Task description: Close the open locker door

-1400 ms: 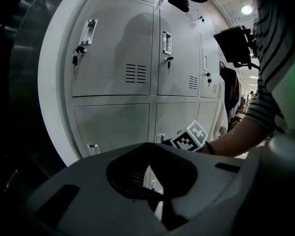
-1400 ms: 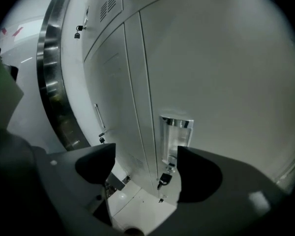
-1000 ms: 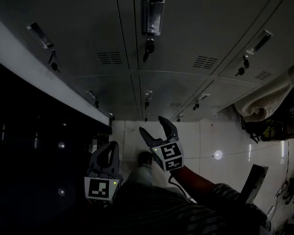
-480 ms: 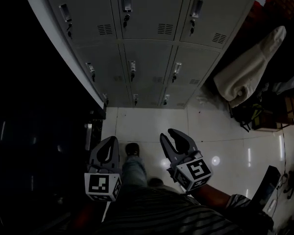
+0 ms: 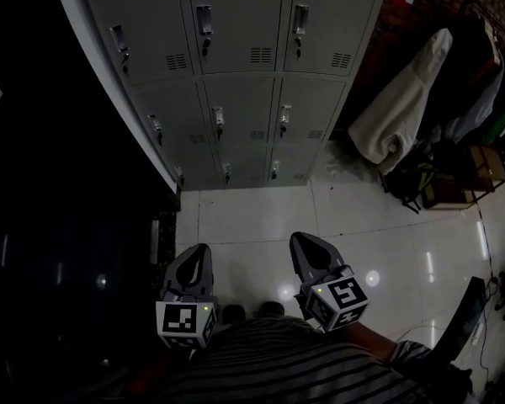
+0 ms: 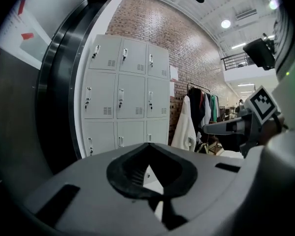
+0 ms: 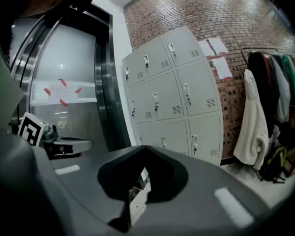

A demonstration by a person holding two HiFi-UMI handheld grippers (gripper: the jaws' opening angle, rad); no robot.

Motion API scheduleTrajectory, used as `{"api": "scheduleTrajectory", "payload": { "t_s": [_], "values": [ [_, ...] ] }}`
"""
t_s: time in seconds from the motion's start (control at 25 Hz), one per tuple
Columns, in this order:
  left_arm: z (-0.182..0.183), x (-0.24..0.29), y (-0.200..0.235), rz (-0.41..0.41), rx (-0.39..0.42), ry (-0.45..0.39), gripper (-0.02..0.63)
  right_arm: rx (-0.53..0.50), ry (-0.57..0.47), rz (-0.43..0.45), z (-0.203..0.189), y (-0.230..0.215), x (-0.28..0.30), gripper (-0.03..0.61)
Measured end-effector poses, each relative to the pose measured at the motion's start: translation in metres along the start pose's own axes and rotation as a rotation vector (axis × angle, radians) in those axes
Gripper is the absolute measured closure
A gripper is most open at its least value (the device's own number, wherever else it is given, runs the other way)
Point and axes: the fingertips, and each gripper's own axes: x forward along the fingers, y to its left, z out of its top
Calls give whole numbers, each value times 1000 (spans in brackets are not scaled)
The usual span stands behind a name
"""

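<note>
The right gripper (image 5: 307, 251), spread and raised near the lockers (image 5: 236, 99) a second ago, now hangs low with jaws pressed together on nothing, beside the equally closed left gripper (image 5: 194, 263); every locker door (image 5: 238, 23) sits flush, well ahead of both, so the closing looks done.

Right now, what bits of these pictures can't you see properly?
- Head view: the dark area left of the grey metal lockers is too dim to make out.
- Head view: the person's shoes are mostly hidden by the striped shirt.
- Head view: the locks on the locker doors are too small and dim to read.
- Right gripper view: print on the white paper sheets on the red brick wall is too small.
</note>
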Motion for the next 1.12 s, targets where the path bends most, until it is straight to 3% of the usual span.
{"api": "scheduleTrajectory", "payload": {
  "t_s": [0.24, 0.48, 0.72, 0.84, 1.12],
  "values": [
    [-7, -19, 21, -22, -22, 13, 609, -2, 57, -32, -21, 34, 5, 577],
    [-9, -26, 26, -37, -44, 4, 611, -8, 86, 9, -27, 62, 15, 578],
    [-9, -25, 30, -48, -38, -10, 609, -32, 100, 34, -29, 71, 21, 578],
    [-9, -26, 30, -50, -35, 21, 609, -48, 94, 47, -26, 74, 24, 578],
    [-11, -20, 29, -53, -57, 31, 609, -52, 84, 23, -20, 66, 27, 578]
  ]
}}
